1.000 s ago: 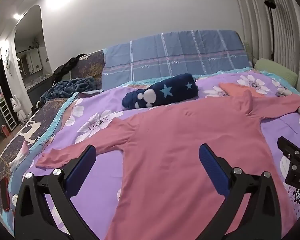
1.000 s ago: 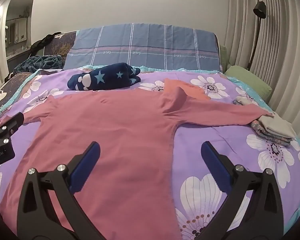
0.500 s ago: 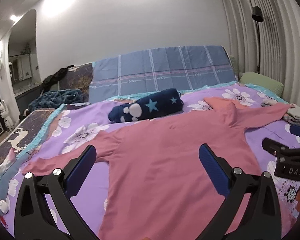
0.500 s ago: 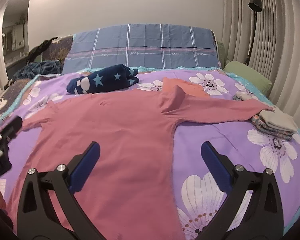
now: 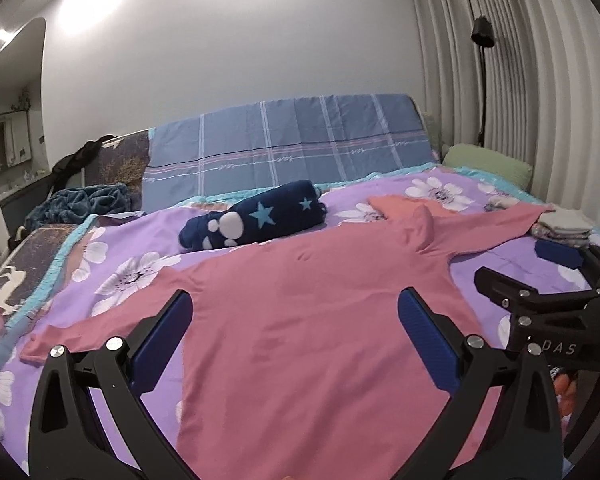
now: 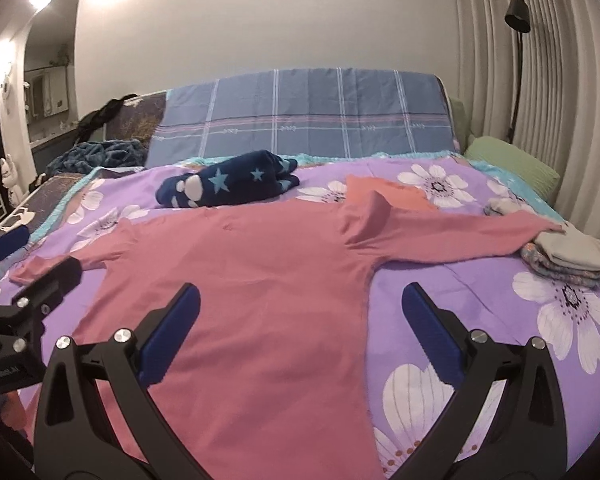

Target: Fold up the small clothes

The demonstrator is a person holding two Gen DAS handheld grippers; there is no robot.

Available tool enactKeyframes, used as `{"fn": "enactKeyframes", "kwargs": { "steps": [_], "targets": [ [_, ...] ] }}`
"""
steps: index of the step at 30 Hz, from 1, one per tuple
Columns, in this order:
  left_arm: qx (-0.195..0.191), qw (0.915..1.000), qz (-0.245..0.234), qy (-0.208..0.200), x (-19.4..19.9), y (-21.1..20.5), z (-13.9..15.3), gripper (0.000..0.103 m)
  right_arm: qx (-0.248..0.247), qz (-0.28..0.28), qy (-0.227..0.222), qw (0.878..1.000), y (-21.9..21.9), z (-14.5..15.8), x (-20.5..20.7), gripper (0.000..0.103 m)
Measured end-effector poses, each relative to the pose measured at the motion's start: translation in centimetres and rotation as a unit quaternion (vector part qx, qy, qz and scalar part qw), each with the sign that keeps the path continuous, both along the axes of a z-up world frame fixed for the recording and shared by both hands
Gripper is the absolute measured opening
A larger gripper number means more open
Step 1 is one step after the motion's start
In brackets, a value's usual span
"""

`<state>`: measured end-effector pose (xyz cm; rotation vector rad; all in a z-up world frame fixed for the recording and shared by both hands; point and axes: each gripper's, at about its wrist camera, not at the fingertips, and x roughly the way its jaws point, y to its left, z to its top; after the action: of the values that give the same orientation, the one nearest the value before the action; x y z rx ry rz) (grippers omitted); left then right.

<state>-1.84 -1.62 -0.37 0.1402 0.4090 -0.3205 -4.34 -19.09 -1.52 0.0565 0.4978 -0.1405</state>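
With both the left gripper [image 5: 296,332] and right gripper [image 6: 300,328] spread wide and empty, a single-layer pinch on the pink long-sleeved top [image 6: 256,280] — thin, limp — could drag it askew.

I see a plain salmon-pink top [image 6: 260,300], a purple bedsheet [image 6: 480,292] printed with white flowers, a navy rolled blanket [image 6: 228,184] with light-blue stars and white paw prints; a grey-blue checked headboard cover [image 6: 308,116], a green pillow [image 6: 512,160]; my hand-held gripper [image 6: 300,324] black with blue pads [image 6: 172,332]
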Motion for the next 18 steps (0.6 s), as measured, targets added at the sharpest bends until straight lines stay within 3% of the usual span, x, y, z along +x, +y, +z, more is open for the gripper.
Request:
{"fn": "enactKeyframes", "kwargs": {
  "steps": [8,18],
  "targets": [
    [-0.022,0.9996,-0.013,0.010,0.8,0.6,-0.3,0.102,0.006,-0.003,-0.003,1.000,-0.1,0.0,-0.2,0.101],
    [-0.050,0.9980,-0.021,0.033,1.1,1.2,-0.5,0.102,0.016,-0.004,0.036,0.999,-0.7,-0.3,0.8,0.101]
  ]
}}
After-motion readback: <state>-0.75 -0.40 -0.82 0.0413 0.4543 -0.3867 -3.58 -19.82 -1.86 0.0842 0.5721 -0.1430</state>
